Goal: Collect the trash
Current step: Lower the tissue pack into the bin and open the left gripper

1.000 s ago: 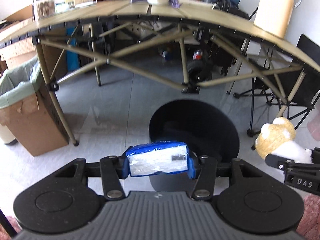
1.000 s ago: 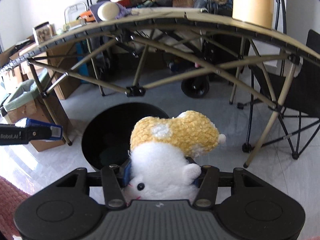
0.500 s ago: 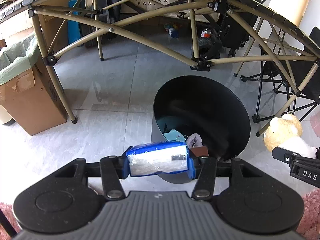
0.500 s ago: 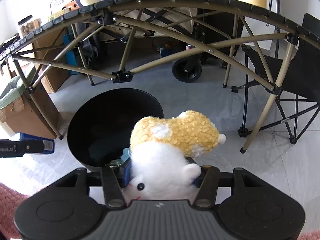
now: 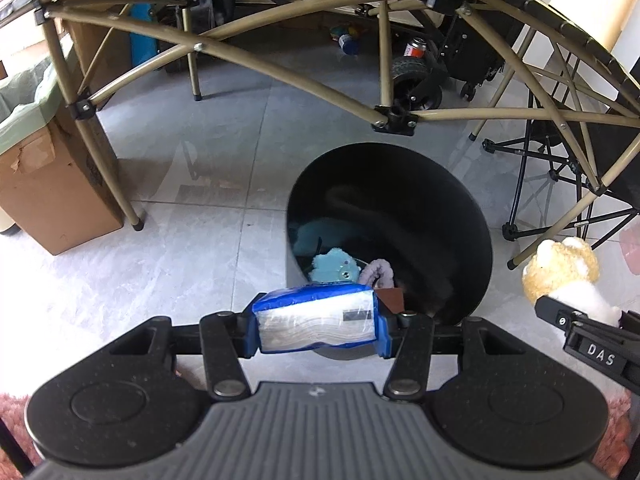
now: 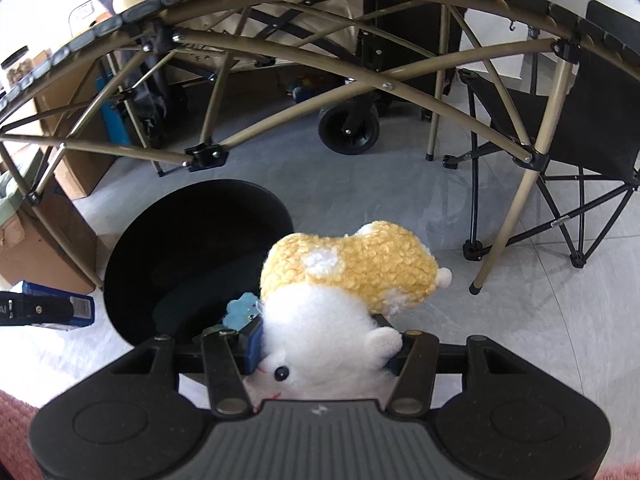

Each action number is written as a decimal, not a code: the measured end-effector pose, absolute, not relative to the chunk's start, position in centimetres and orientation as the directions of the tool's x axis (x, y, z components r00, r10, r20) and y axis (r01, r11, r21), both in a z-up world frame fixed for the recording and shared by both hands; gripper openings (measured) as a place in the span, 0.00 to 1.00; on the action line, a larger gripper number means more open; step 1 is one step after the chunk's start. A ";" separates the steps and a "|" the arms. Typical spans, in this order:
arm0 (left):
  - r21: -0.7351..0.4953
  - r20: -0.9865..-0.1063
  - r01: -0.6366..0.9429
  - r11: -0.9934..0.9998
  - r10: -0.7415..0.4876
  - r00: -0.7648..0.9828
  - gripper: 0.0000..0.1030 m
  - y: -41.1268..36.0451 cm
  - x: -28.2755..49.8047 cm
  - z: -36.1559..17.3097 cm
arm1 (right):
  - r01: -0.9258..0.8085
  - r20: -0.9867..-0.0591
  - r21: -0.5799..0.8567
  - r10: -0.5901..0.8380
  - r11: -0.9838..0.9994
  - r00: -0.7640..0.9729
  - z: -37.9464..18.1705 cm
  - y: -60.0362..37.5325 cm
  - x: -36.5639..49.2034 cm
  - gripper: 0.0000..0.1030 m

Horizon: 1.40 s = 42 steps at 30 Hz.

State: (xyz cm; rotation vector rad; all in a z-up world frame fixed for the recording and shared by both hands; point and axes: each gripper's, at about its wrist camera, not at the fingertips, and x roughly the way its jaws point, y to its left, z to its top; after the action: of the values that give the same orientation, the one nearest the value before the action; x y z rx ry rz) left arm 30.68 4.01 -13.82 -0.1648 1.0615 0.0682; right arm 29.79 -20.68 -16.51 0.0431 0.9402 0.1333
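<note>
My left gripper (image 5: 318, 326) is shut on a blue tissue pack (image 5: 316, 322) and holds it above the near rim of a round black bin (image 5: 472, 216). The bin holds a teal plush (image 5: 334, 266), a lilac item (image 5: 378, 272) and a brown piece. My right gripper (image 6: 324, 350) is shut on a yellow-and-white plush toy (image 6: 344, 280), just right of the bin (image 6: 136, 240). The plush also shows at the right of the left wrist view (image 5: 560, 270). The tissue pack shows at the left of the right wrist view (image 6: 80, 308).
A folding table's tan frame (image 5: 280, 76) arches over the bin. A cardboard box with a green liner (image 5: 44, 160) stands at the left. A black folding chair (image 6: 576, 128) is at the right, a wheeled cart (image 6: 348, 128) behind. Pink rug (image 5: 12, 408) lies near me.
Both grippers have moved down and forward toward the bin. The bin's inside and its contents have come into view. Both grips are unchanged.
</note>
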 end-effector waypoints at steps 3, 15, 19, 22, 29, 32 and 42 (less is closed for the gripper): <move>-0.096 -0.879 -0.132 0.986 -0.022 0.477 0.51 2.9 31.9 -13.7 | -0.078 -0.802 0.103 0.129 0.992 0.583 -16.6 -21.1 30.3 0.50; -0.114 -0.901 -0.121 0.986 -0.051 0.431 0.51 -1.5 37.2 -14.7 | 0.011 -0.802 0.133 0.101 0.991 0.589 -16.9 -23.0 32.0 0.50; -0.108 -0.918 -0.121 0.987 -0.052 0.393 0.51 -2.7 38.2 -15.6 | 0.030 -0.796 0.140 0.094 0.990 0.597 -16.8 -23.4 32.1 0.50; -0.098 -0.925 -0.123 0.988 -0.045 0.377 0.51 -3.5 38.7 -16.2 | 0.044 -0.797 0.138 0.085 0.990 0.598 -16.9 -23.7 32.1 0.50; -0.090 -0.937 -0.135 0.987 -0.038 0.346 0.51 -4.2 39.6 -17.3 | 0.066 -0.806 0.135 0.071 0.989 0.588 -17.3 -24.2 32.1 0.50; -0.094 -0.939 -0.138 0.986 -0.042 0.340 0.51 -4.2 39.7 -17.4 | 0.062 -0.807 0.137 0.075 0.989 0.586 -17.3 -24.1 32.0 0.50; -0.122 -0.935 -0.142 0.982 -0.066 0.348 0.85 -4.1 39.5 -17.0 | 0.057 -0.809 0.137 0.079 0.989 0.582 -17.4 -23.8 32.0 0.51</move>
State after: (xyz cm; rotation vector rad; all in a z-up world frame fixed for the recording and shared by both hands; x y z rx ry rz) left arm 39.52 -4.11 -17.01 -0.1945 1.2170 0.0500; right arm 31.96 -23.81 -17.40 0.1544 0.9501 0.0130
